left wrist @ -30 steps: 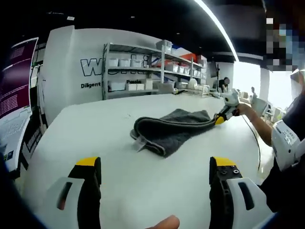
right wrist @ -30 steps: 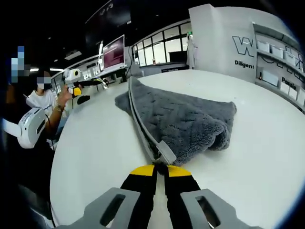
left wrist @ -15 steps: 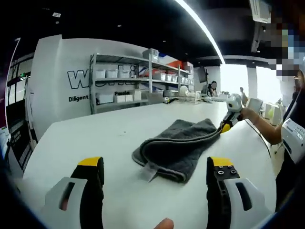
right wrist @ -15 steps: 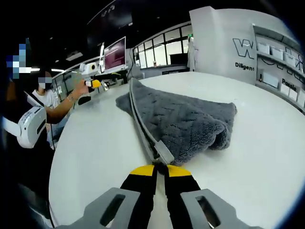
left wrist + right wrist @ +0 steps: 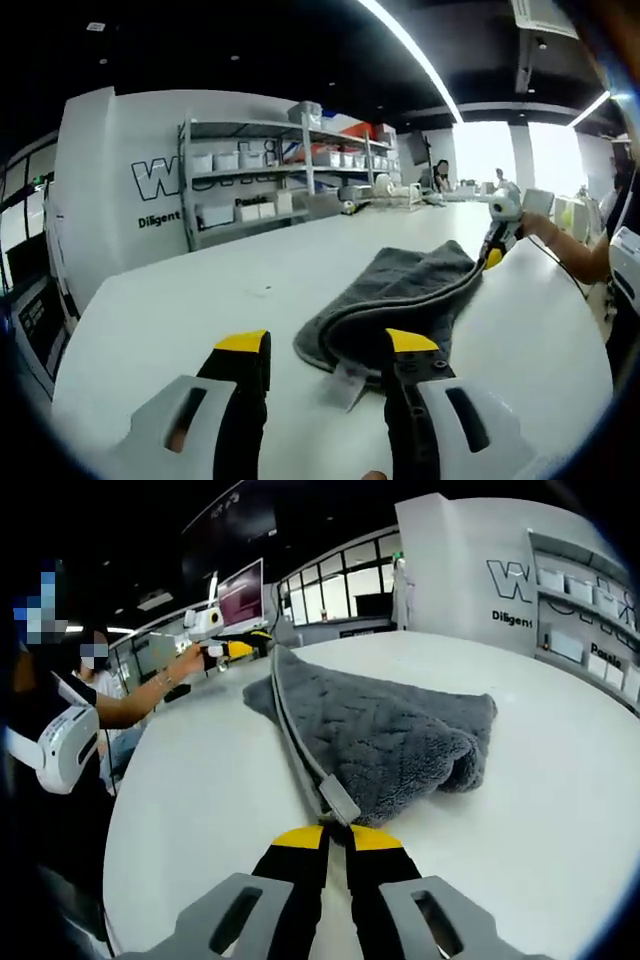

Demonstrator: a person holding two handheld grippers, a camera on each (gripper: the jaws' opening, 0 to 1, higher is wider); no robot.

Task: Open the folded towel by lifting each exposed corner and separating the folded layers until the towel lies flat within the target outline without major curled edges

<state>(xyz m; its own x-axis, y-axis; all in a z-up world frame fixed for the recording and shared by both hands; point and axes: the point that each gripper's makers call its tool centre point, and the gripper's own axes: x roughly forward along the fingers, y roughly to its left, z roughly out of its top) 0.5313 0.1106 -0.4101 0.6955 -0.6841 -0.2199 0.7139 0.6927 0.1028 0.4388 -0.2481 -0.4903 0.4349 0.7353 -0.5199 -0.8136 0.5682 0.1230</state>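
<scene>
— Gripping hard, is it, that right tool (image 5: 336, 832)?

— Yes: in the right gripper view its two yellow-tipped jaws are pressed together on the grey edge band of the towel (image 5: 385, 730), right at a corner. The band runs straight ahead from the tips, raised off the desk (image 5: 190, 780), with the plush grey folds lying just to the right of it.

— And the left tool?

— In the left gripper view the left tool (image 5: 327, 350) has its jaws parted, nothing between them, hovering over the white desk (image 5: 170, 310). The towel (image 5: 400, 300) lies just ahead, its near folded end close to the right-hand jaw tip, with a small pale label (image 5: 350, 385) sticking out at that end.

— Is the towel flat?

— No, it is folded over on itself, layers stacked, with a rounded bulge at the end furthest to the right of the right tool.

— Can each tool see the other?

— It can. Beyond the towel in the left gripper view, the right tool (image 5: 492, 258) shows its yellow tip at the far corner, a hand (image 5: 530, 228) behind it. In the right gripper view, the left tool (image 5: 235, 648) sits ahead and to the left, held by a hand (image 5: 186, 663).

— Anything behind?

— Ahead of the left tool, shelves (image 5: 260, 175) with white boxes against a lettered wall (image 5: 110, 200).
</scene>
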